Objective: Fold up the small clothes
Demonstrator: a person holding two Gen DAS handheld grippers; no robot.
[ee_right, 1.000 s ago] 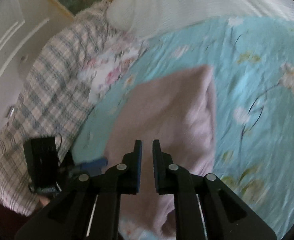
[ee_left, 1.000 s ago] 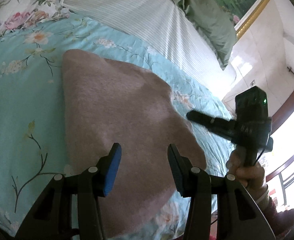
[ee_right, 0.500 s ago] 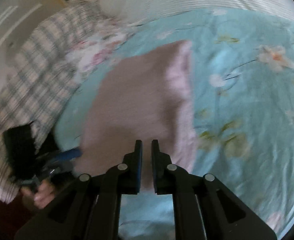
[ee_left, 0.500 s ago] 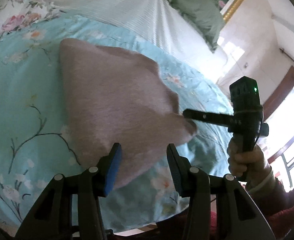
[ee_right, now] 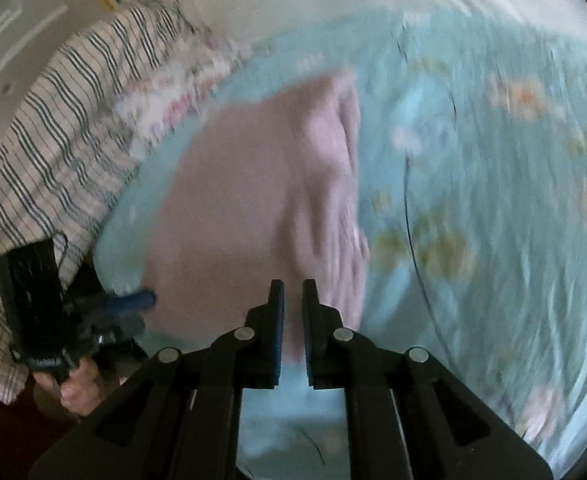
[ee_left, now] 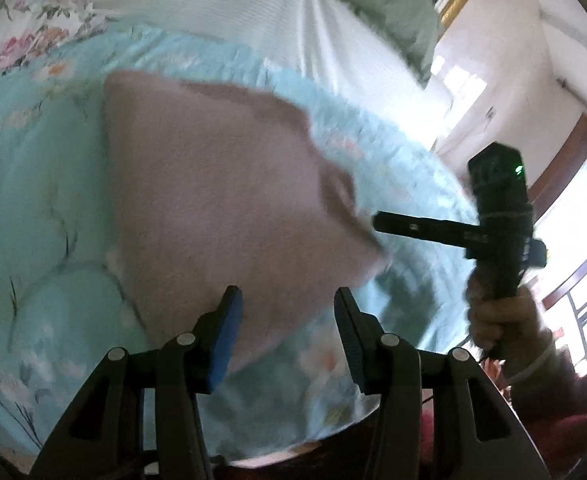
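- A pinkish-mauve garment (ee_left: 221,200) is lying spread flat on a light blue floral bedspread (ee_left: 33,208), near the edge of the bed closest to the person.
- The left gripper (ee_left: 287,312) is hovering over the near edge of the garment with its jaws standing apart; the blue-padded fingers (ee_left: 227,336) are framing the cloth from above, and nothing is being squeezed between them.
- In the left wrist view, the right gripper (ee_left: 379,222) is reaching in from the right, its fingers drawn together to a thin dark bar whose tip is sitting at the garment's right corner; motion blur is hiding whether cloth is caught there.
- The right hand (ee_left: 493,320) is gripping that tool's handle, with a red sleeve (ee_left: 565,408) showing below it.
- In the right wrist view, the right gripper (ee_right: 292,300) is showing only a narrow slit between its fingers, with the garment (ee_right: 253,184) beyond them.
- The left gripper (ee_right: 133,302) is appearing there at the garment's left edge, held by the left hand (ee_right: 79,384).
- A plaid blanket (ee_right: 53,132) is lying heaped to the left of the bedspread (ee_right: 493,200).
- A white striped sheet (ee_left: 293,32) and a green pillow (ee_left: 389,4) are lying farther up the bed.
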